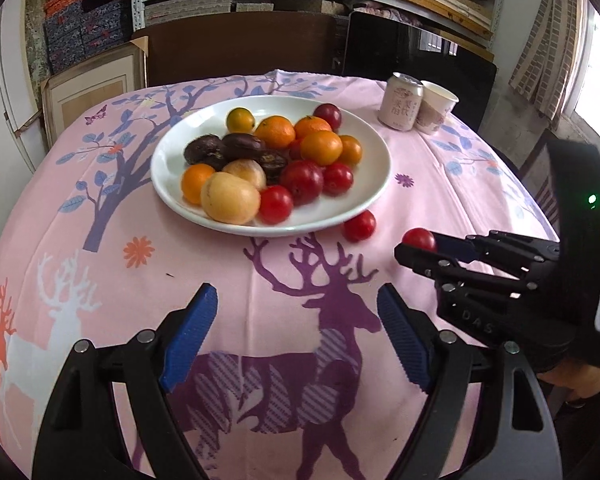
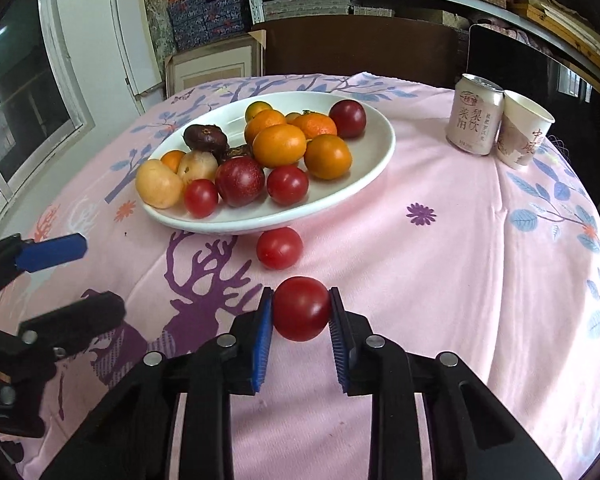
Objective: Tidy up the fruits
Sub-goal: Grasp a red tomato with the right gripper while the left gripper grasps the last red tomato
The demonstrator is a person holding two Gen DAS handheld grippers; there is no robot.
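A white plate [image 1: 364, 196] [image 2: 376, 160] holds oranges, red tomatoes, dark plums and pale yellow fruits. One loose red tomato [image 1: 359, 225] [image 2: 279, 248] lies on the pink cloth against the plate's near rim. My right gripper [image 2: 301, 309] is shut on another red tomato [image 2: 302, 308] [image 1: 419, 239], just in front of the loose one, near the cloth. My left gripper [image 1: 296, 336] is open and empty over the purple deer print; it shows at the left of the right wrist view [image 2: 60, 276].
A pink drink can [image 1: 401, 100] [image 2: 474, 114] and a paper cup [image 1: 436, 106] [image 2: 522, 134] stand at the table's far right. Dark chairs and shelves of stacked boxes lie beyond the far edge. The round table drops off on all sides.
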